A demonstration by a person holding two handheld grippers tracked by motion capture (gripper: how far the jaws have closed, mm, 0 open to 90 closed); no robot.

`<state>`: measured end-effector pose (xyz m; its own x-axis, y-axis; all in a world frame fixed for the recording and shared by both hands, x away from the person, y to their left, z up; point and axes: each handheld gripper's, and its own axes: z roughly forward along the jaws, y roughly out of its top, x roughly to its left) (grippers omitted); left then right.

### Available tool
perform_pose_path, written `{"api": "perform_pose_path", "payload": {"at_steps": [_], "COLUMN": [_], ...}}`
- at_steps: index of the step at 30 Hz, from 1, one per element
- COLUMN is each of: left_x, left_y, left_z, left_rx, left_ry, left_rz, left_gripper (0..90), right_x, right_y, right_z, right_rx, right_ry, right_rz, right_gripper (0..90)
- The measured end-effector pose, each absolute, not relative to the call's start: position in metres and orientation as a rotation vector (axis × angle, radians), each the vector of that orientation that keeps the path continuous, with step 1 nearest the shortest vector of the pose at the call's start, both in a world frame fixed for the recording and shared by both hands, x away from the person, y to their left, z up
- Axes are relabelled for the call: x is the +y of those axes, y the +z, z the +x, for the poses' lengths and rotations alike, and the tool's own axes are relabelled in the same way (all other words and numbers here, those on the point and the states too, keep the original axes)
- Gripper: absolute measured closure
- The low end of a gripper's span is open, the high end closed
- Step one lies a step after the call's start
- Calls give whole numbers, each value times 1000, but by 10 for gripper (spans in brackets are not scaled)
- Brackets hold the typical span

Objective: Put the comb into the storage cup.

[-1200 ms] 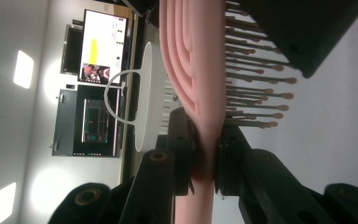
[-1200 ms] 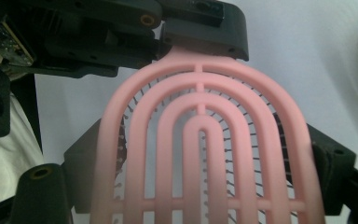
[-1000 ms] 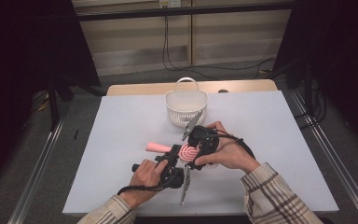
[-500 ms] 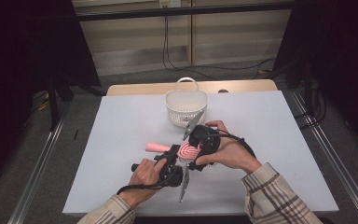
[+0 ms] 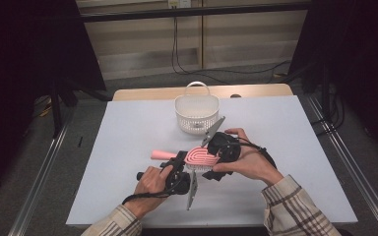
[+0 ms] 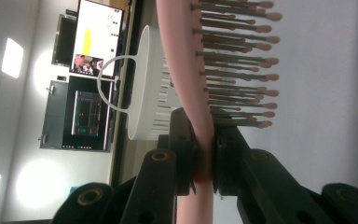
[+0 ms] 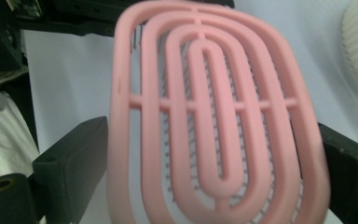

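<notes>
The person is holding a pink hairbrush [image 5: 200, 158] above the white table [image 5: 128, 132], just at six o'clock of the white basket [image 5: 197, 115], which is standing near the table's far edge. The left gripper [image 5: 179, 160] is clamping the brush at the neck, where handle meets head; in the left gripper view the pads [image 6: 186, 140] are pressing on both faces of the thin pink neck [image 6: 204, 140], bristles [image 6: 235, 60] pointing toward three o'clock in that picture. The handle is sticking out toward nine o'clock in the high view.

The right gripper [image 5: 215, 160] is standing around the brush head from the three o'clock side. Its jaws have just been opening, and in the right gripper view the hairbrush head [image 7: 214, 116] is lying between the two black fingers [image 7: 72, 149], which are standing at its edges; contact on the right edge looks close but I cannot tell whether it is pressing.

Risks, as judged:
- The left gripper is the only sure hold on the brush. The neck is narrow and smooth, so the head may be pivoting or sagging once the right side lets go fully.
- If the right gripper is pulling back at an angle, a finger may be catching the ribbed head and twisting the brush out of the left grip.
- The basket is near; a swing of either hand may be knocking it toward the far edge.
- The bristles may be snagging on the basket rim if the brush is being lowered flat.
</notes>
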<state>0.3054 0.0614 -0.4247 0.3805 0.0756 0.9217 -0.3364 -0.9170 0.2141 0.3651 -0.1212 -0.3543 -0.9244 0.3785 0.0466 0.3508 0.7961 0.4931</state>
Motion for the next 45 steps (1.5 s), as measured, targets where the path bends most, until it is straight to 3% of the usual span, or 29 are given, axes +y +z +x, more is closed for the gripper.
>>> {"api": "perform_pose_path", "payload": {"at_steps": [23,45], "left_x": [74,89], "left_y": [-422,-412], "left_z": [311,317], "left_rx": [-145,20], "left_ry": [1564,1376], "left_rz": [2275,2231], "left_gripper": [808,808], "right_x": [-165,-213], "right_y": [-361,-377], "right_z": [359,354], "right_rx": [2814,2594], "right_ry": [824,948], "right_rz": [729,891], "right_gripper": [64,66]}}
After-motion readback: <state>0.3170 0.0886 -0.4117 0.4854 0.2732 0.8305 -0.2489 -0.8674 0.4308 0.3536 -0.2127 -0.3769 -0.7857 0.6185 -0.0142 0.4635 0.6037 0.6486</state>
